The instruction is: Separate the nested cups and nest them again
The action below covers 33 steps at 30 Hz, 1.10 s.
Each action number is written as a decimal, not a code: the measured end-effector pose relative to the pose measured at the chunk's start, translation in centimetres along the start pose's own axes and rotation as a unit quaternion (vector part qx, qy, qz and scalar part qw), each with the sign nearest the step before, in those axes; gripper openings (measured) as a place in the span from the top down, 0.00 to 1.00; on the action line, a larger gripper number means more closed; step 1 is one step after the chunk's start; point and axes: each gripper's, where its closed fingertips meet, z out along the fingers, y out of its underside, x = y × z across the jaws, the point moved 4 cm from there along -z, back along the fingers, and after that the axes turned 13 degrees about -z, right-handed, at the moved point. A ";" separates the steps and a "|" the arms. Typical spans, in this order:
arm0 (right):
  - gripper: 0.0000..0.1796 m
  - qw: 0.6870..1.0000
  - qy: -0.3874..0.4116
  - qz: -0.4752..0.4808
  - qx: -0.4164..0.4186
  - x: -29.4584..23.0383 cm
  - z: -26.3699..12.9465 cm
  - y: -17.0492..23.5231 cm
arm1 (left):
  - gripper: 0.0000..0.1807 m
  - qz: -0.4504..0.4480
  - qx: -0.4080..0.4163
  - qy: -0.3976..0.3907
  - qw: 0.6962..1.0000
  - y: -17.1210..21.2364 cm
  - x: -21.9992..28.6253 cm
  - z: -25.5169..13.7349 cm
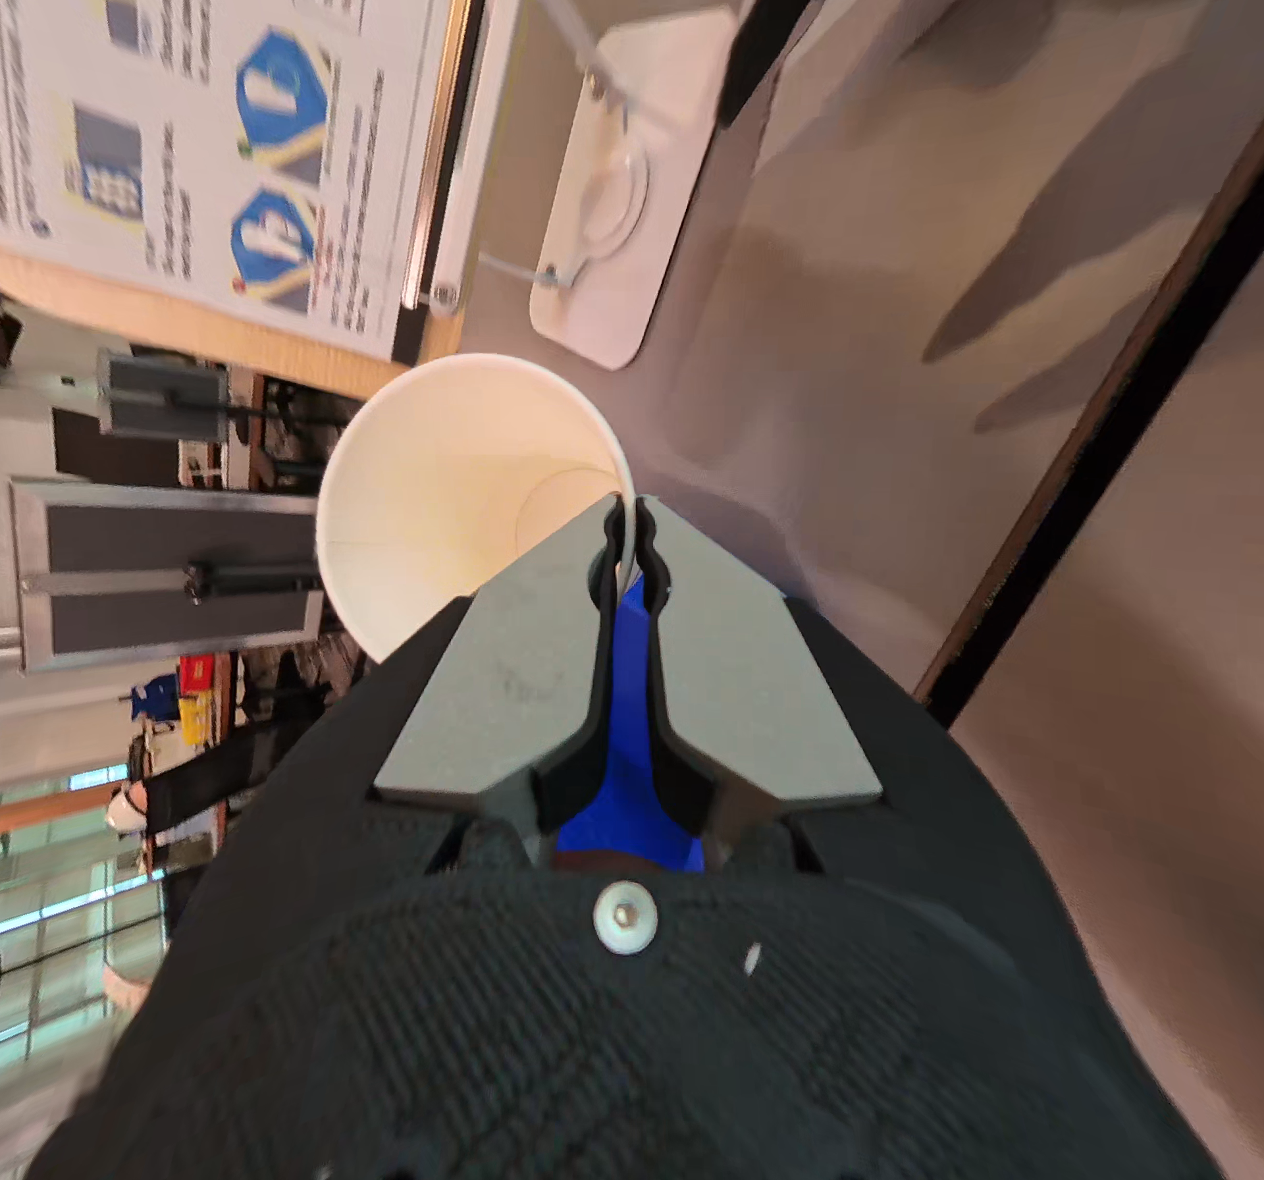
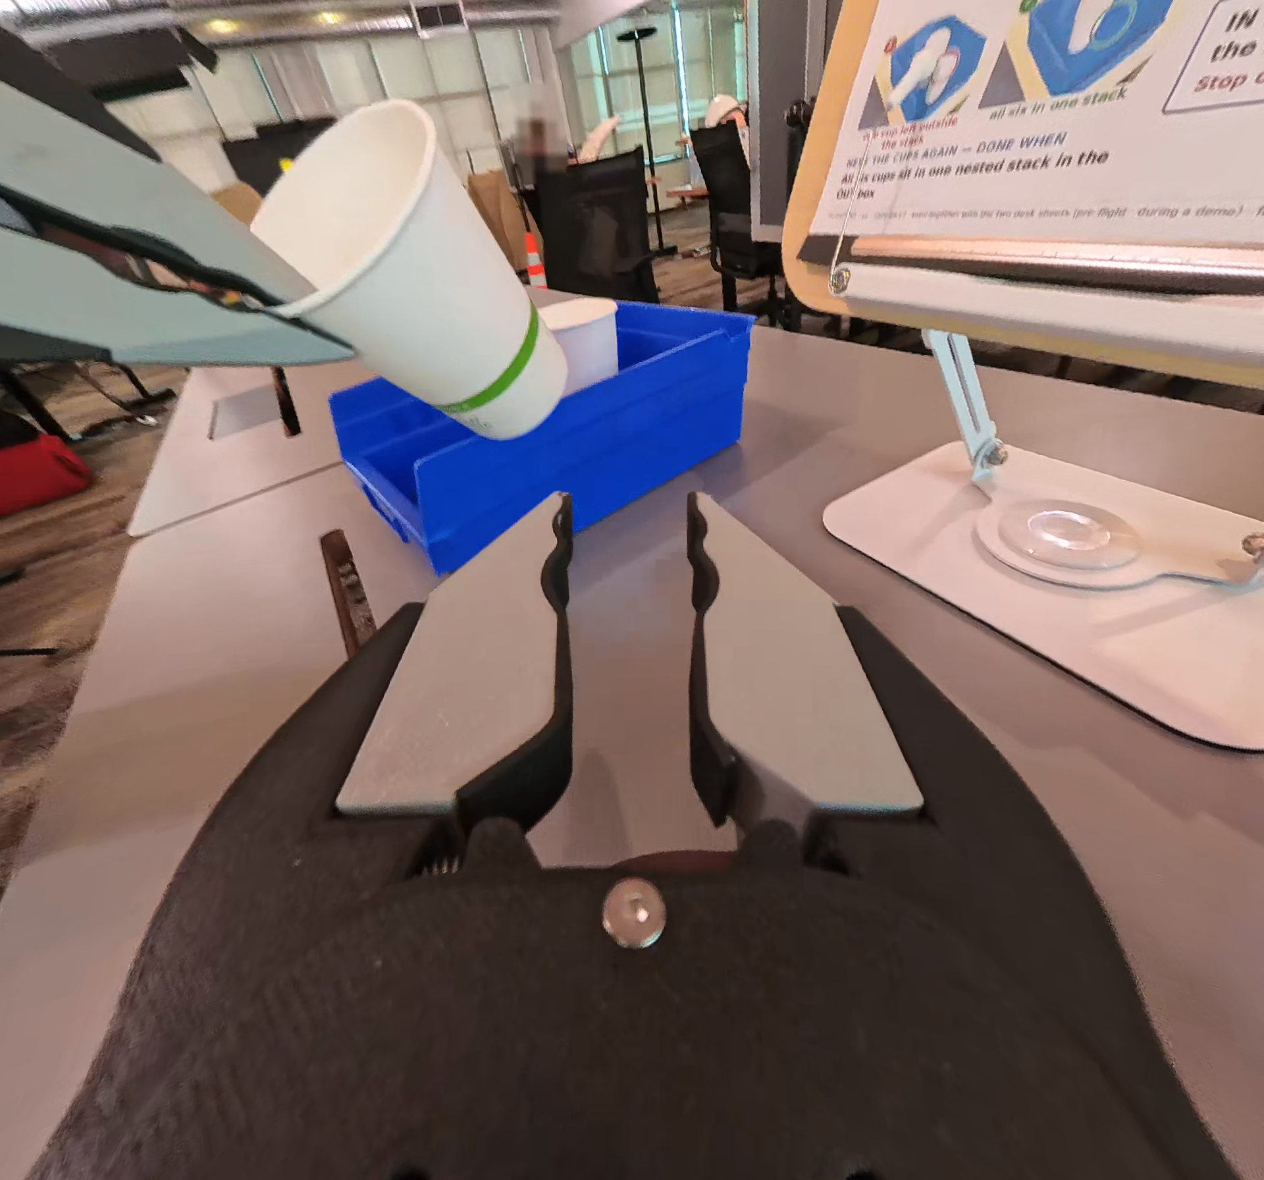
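Grey table [image 2: 786, 394]: left gripper [image 1: 629, 504] pinches cup [image 2: 410, 271] rim above bin [image 2: 581, 463]; right gripper [image 2: 626, 504] fingers spread, empty.

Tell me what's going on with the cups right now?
The left gripper is shut on the rim of a white paper cup with a green band, holding it tilted in the air above the blue bin. Another white cup stands in the bin. The right gripper is open and empty, over the grey table.
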 end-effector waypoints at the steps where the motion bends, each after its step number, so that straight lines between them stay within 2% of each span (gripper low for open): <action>1: 0.83 1.000 -0.003 0.004 0.013 0.0 -0.3 -0.4 | 1.00 0.009 0.007 0.005 1.000 -0.7 0.6 -0.1; 6: 0.83 0.992 -0.049 0.063 0.095 -0.1 -2.2 -3.2 | 1.00 0.062 0.004 0.048 0.997 -2.1 4.5 1.3; 8: 0.83 0.990 -0.062 0.075 0.098 -0.1 -2.5 -3.5 | 1.00 0.076 0.005 0.060 0.995 -2.4 5.9 2.2; 11: 0.82 0.993 -0.073 0.063 0.064 -0.6 -2.0 -2.9 | 1.00 0.089 0.002 0.075 0.993 -2.7 7.5 3.3; 15: 0.82 0.995 -0.081 0.038 -0.031 -1.5 -0.6 -0.3 | 1.00 0.098 -0.002 0.093 0.991 -2.9 9.2 4.5; 17: 0.86 0.995 -0.070 0.019 -0.073 -1.6 -0.1 1.0 | 1.00 0.101 -0.008 0.101 0.990 -2.9 9.9 4.9; 18: 0.91 0.994 -0.053 0.002 -0.090 -1.4 0.0 1.5 | 1.00 0.103 -0.013 0.102 0.989 -2.8 10.2 5.2; 21: 0.95 0.992 -0.033 -0.016 -0.122 -0.9 0.1 2.3 | 1.00 0.096 -0.005 0.097 0.991 -2.8 10.7 6.0; 24: 1.00 0.992 0.001 -0.013 -0.127 0.0 0.0 2.6 | 0.97 0.066 0.022 0.134 0.989 -3.6 11.7 5.9; 25: 1.00 0.992 0.004 -0.004 -0.126 0.3 -0.1 2.6 | 0.99 0.055 0.026 0.133 0.989 -3.7 11.8 6.0; 28: 1.00 0.992 0.026 0.005 -0.125 1.3 -0.5 2.8 | 0.95 0.043 0.048 0.116 0.991 -4.0 11.7 6.2; 31: 1.00 0.991 0.043 0.010 -0.123 2.0 -0.7 2.8 | 0.92 0.001 0.080 0.131 0.988 -4.4 11.6 5.4; 33: 1.00 0.991 0.057 0.013 -0.123 2.6 -0.9 2.9 | 0.94 -0.037 0.108 0.154 0.982 -4.5 11.4 4.6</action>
